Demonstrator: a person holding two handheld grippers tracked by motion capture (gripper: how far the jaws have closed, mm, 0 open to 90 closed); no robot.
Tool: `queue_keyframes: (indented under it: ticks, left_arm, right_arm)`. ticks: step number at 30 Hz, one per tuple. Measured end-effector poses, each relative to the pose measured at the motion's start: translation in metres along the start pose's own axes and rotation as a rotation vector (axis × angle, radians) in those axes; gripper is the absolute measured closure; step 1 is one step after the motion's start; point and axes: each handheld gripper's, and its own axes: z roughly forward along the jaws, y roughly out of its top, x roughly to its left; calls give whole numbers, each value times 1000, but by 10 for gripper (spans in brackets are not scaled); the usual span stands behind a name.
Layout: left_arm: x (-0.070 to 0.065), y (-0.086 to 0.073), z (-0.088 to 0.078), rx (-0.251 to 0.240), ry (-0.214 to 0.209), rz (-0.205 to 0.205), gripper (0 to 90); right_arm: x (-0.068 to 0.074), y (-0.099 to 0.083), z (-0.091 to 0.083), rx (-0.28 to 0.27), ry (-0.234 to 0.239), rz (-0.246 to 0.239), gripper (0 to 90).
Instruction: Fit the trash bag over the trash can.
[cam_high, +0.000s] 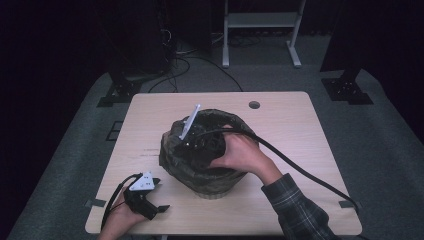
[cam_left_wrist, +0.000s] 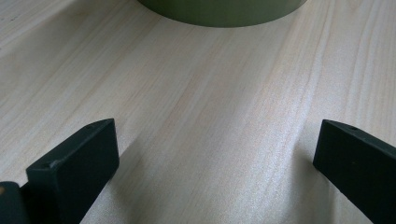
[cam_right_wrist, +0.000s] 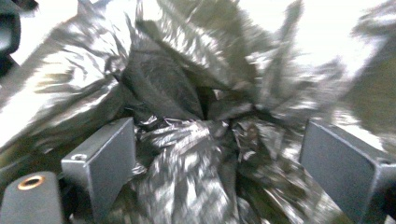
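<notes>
A round olive bin (cam_high: 212, 189) lined with a crumpled black plastic bag (cam_high: 172, 155) stands at the middle of the wooden table (cam_high: 290, 120). My right gripper (cam_high: 198, 145) reaches down inside the bin, held by the right hand, its grey plate sticking up. In the right gripper view its jaws (cam_right_wrist: 217, 158) stand open and wide apart, with folds of the bag (cam_right_wrist: 177, 88) between and beyond them. My left gripper (cam_high: 161, 195) rests low at the table's front left, open. Its jaws (cam_left_wrist: 215, 154) frame bare wood, and the bin's base (cam_left_wrist: 219, 11) lies ahead.
A thick black cable (cam_high: 305, 172) trails from the right gripper over the bin's rim toward the table's front right edge. A small round hole (cam_high: 254, 105) sits near the table's far edge. Stands and a metal frame (cam_high: 260, 22) rise from the floor behind.
</notes>
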Motion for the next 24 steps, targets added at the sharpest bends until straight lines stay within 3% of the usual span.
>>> queue_keyframes:
  ticks: [8, 10, 14, 24]
  left_arm:
    - [0, 0, 0, 0, 0, 0, 0]
    - [0, 0, 0, 0, 0, 0, 0]
    - [0, 0, 0, 0, 0, 0, 0]
    - [0, 0, 0, 0, 2, 0, 0]
  right_arm:
    - [-17, -18, -35, -75, -27, 67, 91]
    - [-19, -26, -43, -93, -63, 81, 91]
    - [-22, -39, -56, -127, -79, 103, 92]
    - [-30, -79, -86, -234, -87, 181, 91]
